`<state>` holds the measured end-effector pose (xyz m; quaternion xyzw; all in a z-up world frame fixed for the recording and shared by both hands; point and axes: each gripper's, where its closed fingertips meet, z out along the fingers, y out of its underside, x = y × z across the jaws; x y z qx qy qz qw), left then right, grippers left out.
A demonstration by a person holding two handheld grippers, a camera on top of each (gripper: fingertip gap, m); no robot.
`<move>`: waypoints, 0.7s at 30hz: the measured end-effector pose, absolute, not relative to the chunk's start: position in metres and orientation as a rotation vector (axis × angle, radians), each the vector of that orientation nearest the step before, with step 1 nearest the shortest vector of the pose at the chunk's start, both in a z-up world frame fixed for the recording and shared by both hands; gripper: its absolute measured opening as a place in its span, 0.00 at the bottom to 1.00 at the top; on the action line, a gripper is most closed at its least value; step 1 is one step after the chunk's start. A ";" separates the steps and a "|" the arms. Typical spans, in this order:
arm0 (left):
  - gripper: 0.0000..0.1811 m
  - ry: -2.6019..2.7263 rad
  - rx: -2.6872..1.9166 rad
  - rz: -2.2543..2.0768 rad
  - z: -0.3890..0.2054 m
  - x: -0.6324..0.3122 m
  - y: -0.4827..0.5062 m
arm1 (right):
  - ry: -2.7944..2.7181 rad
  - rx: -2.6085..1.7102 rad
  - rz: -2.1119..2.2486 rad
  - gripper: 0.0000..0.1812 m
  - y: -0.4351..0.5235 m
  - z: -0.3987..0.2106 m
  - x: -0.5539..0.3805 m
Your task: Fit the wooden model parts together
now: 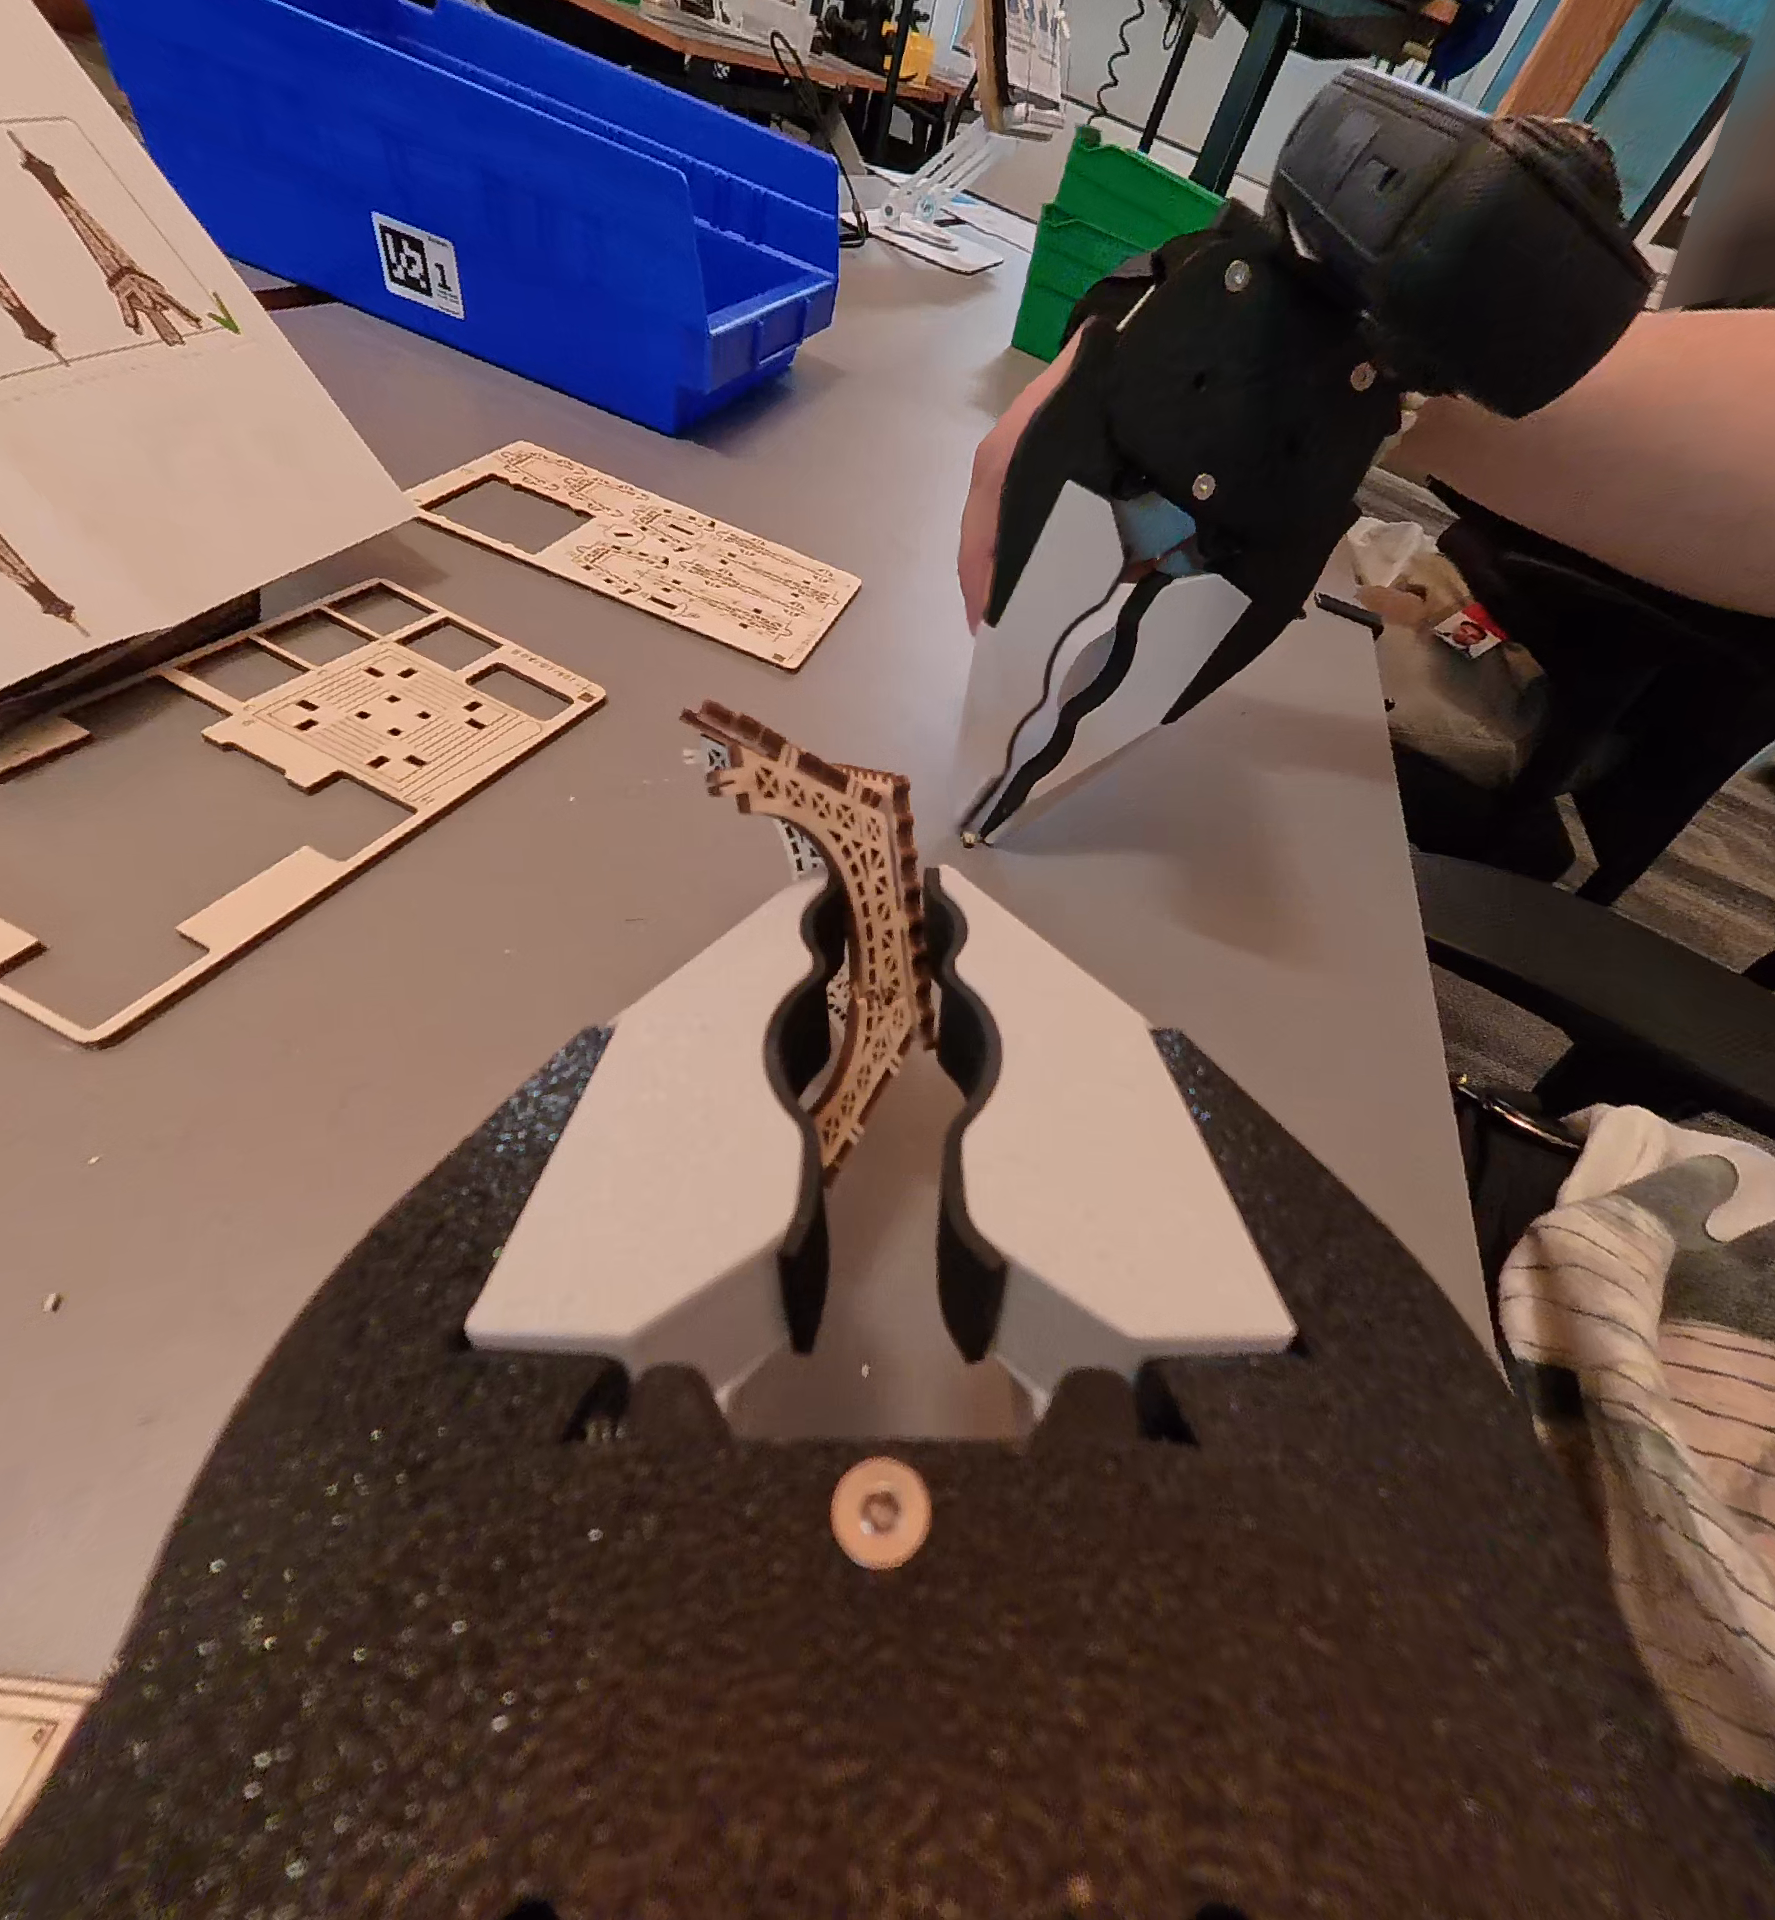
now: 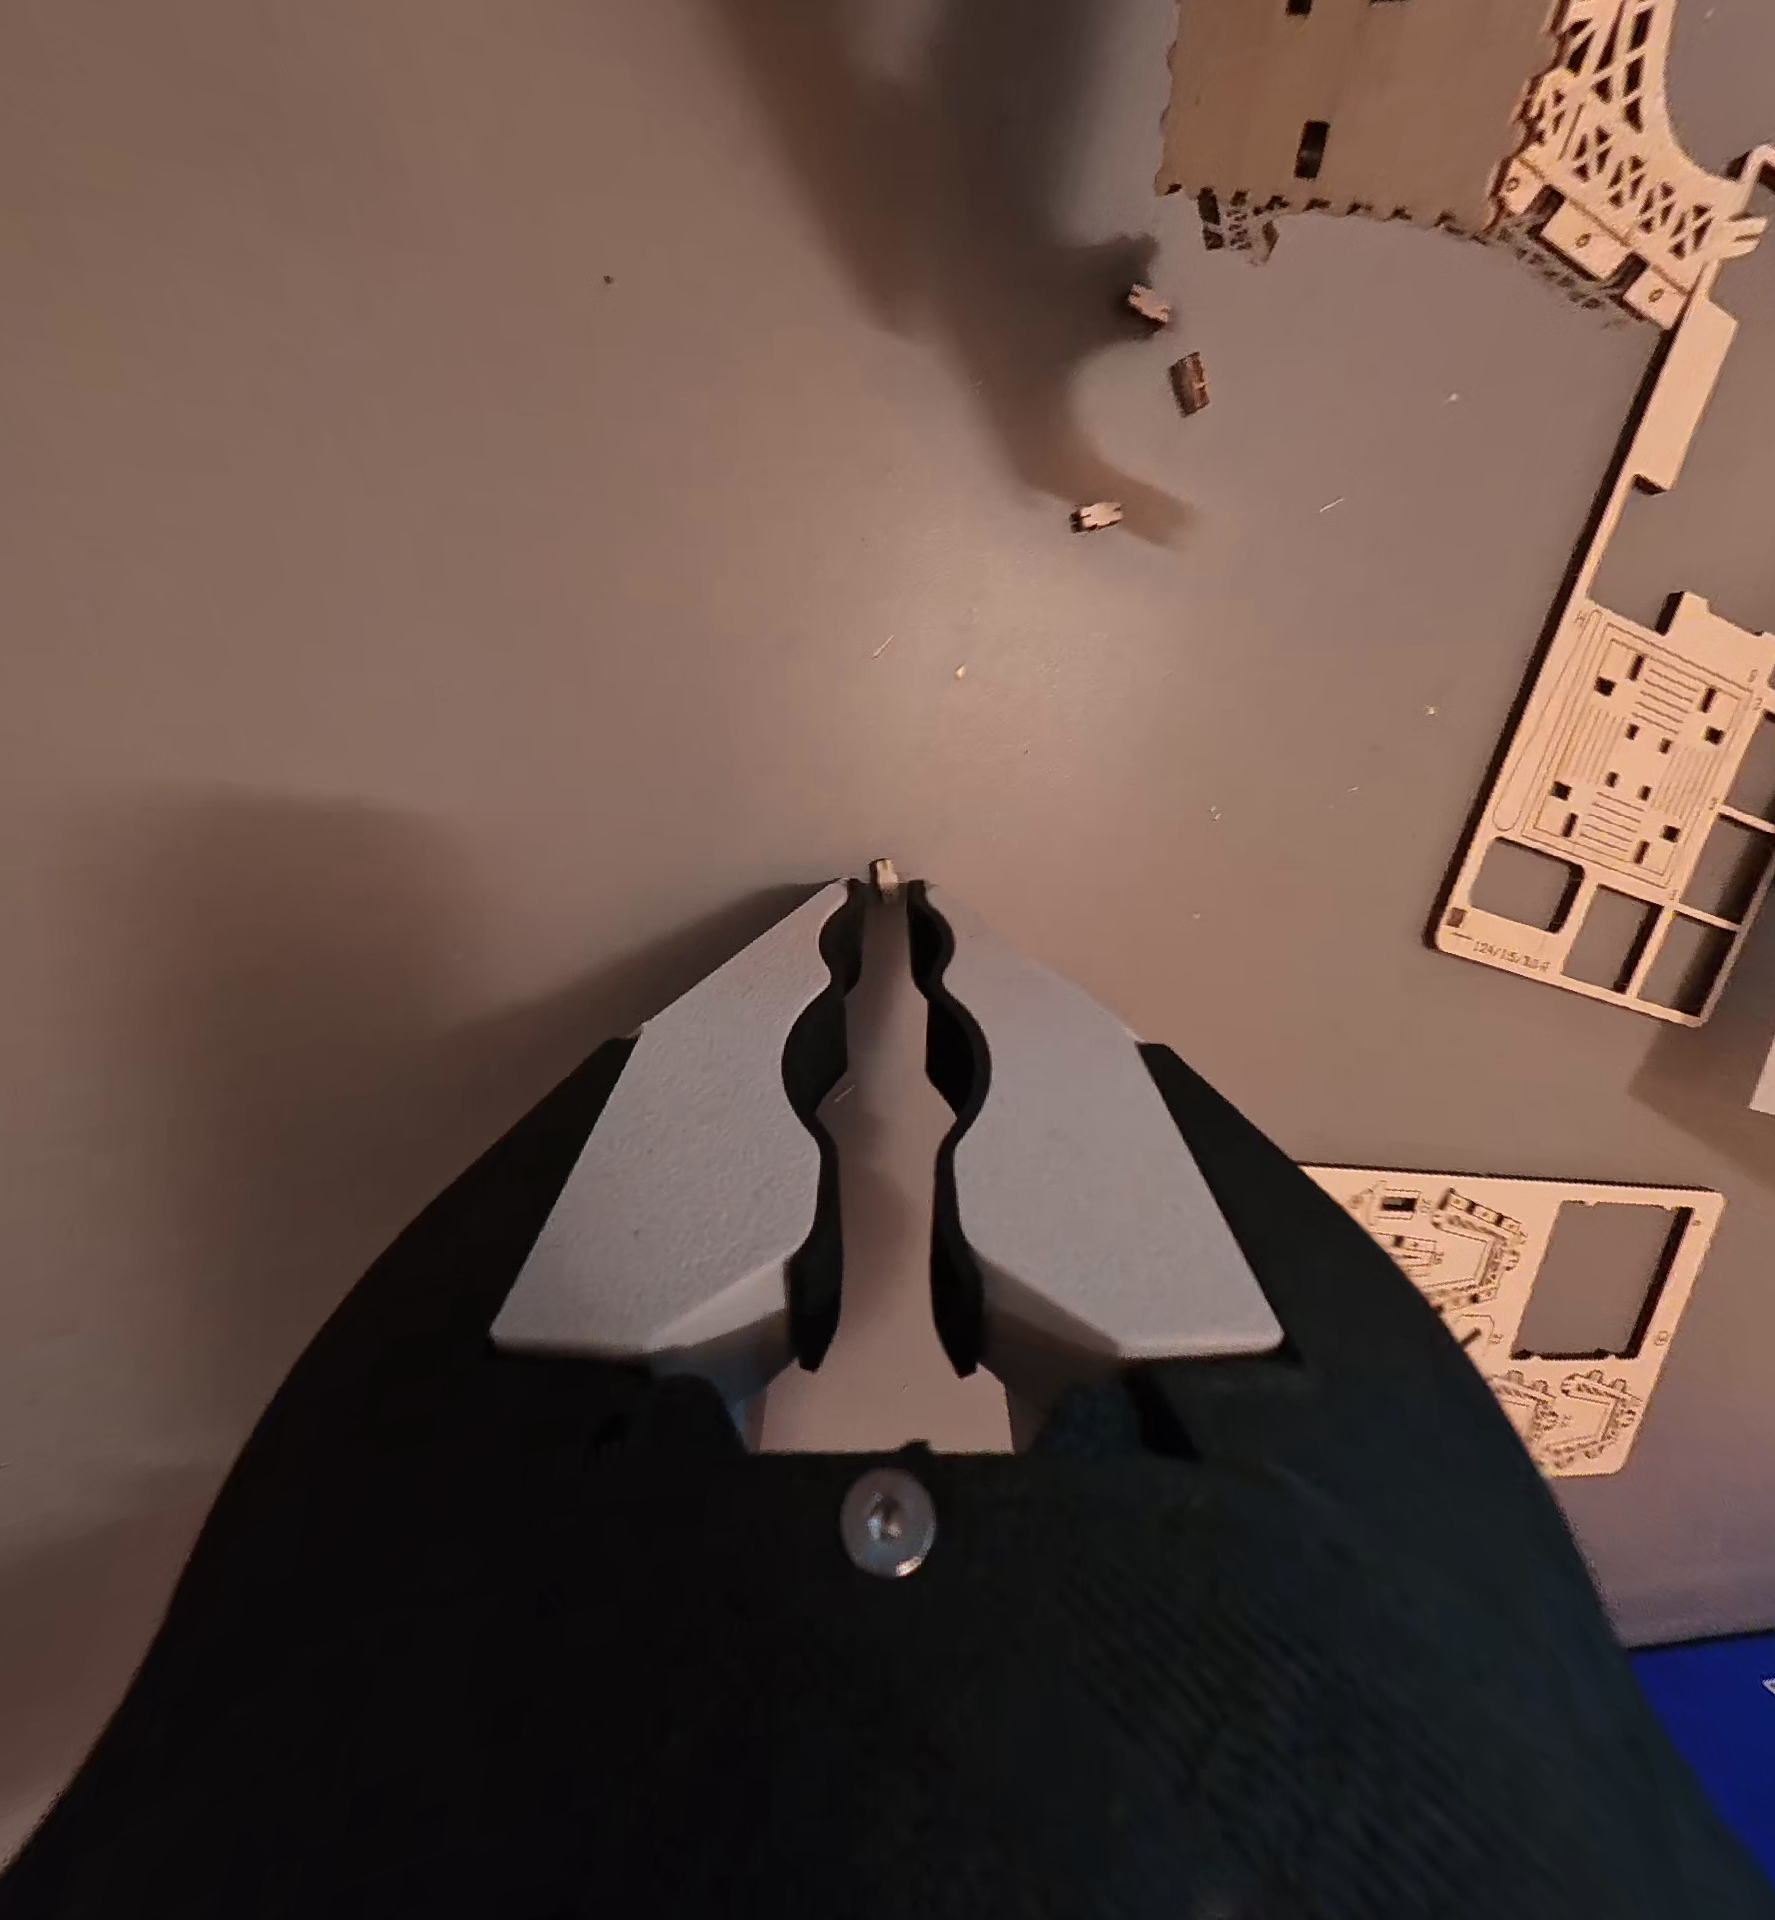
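Grey table: left gripper clamps lattice piece, right gripper pinches peg.

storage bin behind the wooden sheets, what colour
Blue storage bin, clearest in the left wrist view.

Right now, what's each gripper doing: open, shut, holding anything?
Left gripper: shut on the curved lattice piece.
Right gripper: shut on a tiny wooden peg at its tips, against the table.

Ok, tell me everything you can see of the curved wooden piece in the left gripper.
The curved wooden piece is thin pale wood, laser-cut in an open lattice with dark notched edges. It stands on edge, arching up and leftward, pinched between the fingers of the left gripper, above the grey table.
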<state>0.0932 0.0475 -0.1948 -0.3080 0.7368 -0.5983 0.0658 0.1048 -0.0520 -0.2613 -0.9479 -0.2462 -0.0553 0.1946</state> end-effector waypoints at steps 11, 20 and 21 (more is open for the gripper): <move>0.06 2.229 -0.923 -1.805 -0.195 0.093 0.046 | -0.570 -2.667 -0.141 0.00 -0.050 -0.262 0.102; 0.06 2.241 -0.925 -1.784 -0.196 0.091 0.045 | -0.382 -2.663 -0.497 0.00 -0.042 -0.258 0.111; 0.06 2.242 -0.928 -1.776 -0.197 0.092 0.045 | -0.369 -2.650 -0.560 0.00 -0.040 -0.255 0.111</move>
